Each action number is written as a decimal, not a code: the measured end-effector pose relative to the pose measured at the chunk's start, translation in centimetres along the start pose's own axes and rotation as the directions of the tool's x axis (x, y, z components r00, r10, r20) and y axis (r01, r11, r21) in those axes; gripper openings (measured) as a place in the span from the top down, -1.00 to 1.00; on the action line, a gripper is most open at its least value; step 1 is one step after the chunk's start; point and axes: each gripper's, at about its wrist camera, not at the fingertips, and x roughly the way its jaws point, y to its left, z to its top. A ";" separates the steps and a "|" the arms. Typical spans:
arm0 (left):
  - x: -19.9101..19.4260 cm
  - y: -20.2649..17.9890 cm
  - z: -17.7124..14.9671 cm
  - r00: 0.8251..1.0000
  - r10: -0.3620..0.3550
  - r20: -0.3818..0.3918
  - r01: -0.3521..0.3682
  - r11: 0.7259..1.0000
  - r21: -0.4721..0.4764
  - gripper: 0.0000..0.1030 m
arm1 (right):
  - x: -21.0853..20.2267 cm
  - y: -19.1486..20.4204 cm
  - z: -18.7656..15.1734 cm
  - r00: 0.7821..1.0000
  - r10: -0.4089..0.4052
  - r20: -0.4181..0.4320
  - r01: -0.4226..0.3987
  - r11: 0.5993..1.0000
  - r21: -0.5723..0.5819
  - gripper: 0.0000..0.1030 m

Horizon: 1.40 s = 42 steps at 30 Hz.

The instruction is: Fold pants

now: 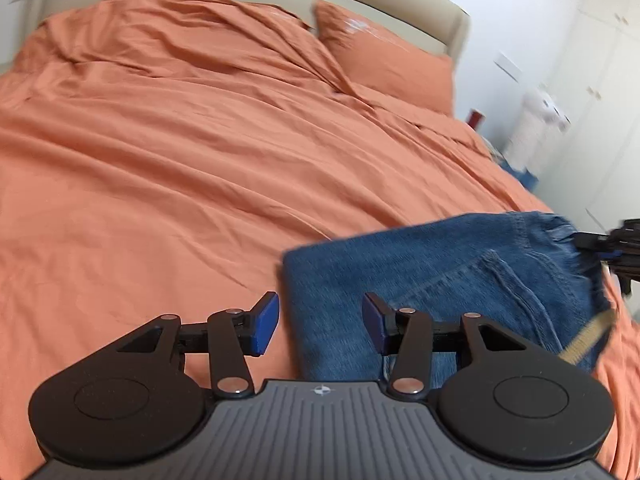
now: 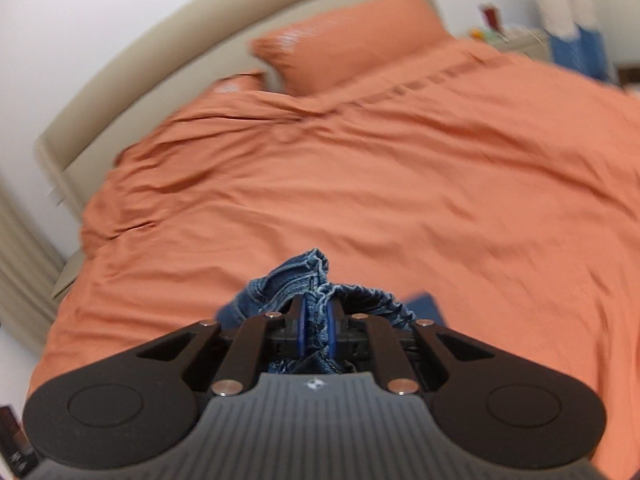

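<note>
- Nearest in the left wrist view, the left gripper (image 1: 318,326), black with blue pads, has its jaws standing apart with nothing pressed between them; the left edge of the folded blue denim pants (image 1: 432,292) lies beneath the gap.
- In the right wrist view, the right gripper (image 2: 316,330) has its jaws drawn together and clamped on a bunched, frayed edge of the blue denim pants (image 2: 304,276), which rises crumpled above the blue pads (image 2: 331,332).
- The pants lie on the near right part of the bed in the left wrist view, a stitched back pocket facing up, a tan label at their lower right corner.
- At the far right edge of that view the right gripper (image 1: 618,242) meets the upper right corner of the denim, blurred.
- Beneath it all spreads a wrinkled orange bed cover (image 1: 192,152), filling most of both views.
- Farther back lie orange pillows (image 2: 352,36) against a curved beige padded headboard (image 2: 132,84).
- Beyond the bed stand white walls and white cupboard doors (image 1: 600,64), blurred.
</note>
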 end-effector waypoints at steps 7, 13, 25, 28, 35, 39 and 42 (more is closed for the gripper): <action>3.5 -1.5 -1.5 0.997 0.036 -0.068 -0.030 0.996 0.078 0.00 | 4.1 -4.9 -2.0 0.999 -0.050 -0.013 0.051 0.998 0.032 0.90; 4.8 -0.5 -1.8 0.995 0.048 -0.089 -0.042 0.997 0.063 -0.09 | 6.8 -7.2 -3.4 0.996 -0.082 -0.033 0.083 0.996 0.025 0.91; 0.6 -1.6 -0.9 0.982 0.179 -0.055 -0.167 0.971 0.170 -0.08 | -2.2 -8.6 -5.4 0.985 -0.151 0.080 0.135 0.975 0.177 0.87; -1.7 -2.4 -0.2 0.989 0.126 -0.070 -0.116 0.983 0.140 -0.08 | -5.0 -8.5 -7.4 0.987 -0.106 0.119 0.077 0.970 0.231 0.87; -6.5 -6.3 -1.2 0.989 0.041 -0.141 0.000 0.961 0.277 -0.11 | -4.5 -7.1 -9.8 0.995 -0.074 0.073 0.055 0.972 0.230 0.74; -8.0 -8.2 -4.2 0.974 0.072 -0.216 0.021 0.917 0.399 -0.21 | -3.1 -7.5 -10.2 0.994 -0.102 0.027 0.094 0.971 0.218 0.73; -7.8 -9.5 -6.5 0.959 0.106 -0.265 0.032 0.884 0.467 -0.22 | -3.3 -7.0 -10.3 0.992 -0.119 0.051 0.109 0.979 0.171 0.74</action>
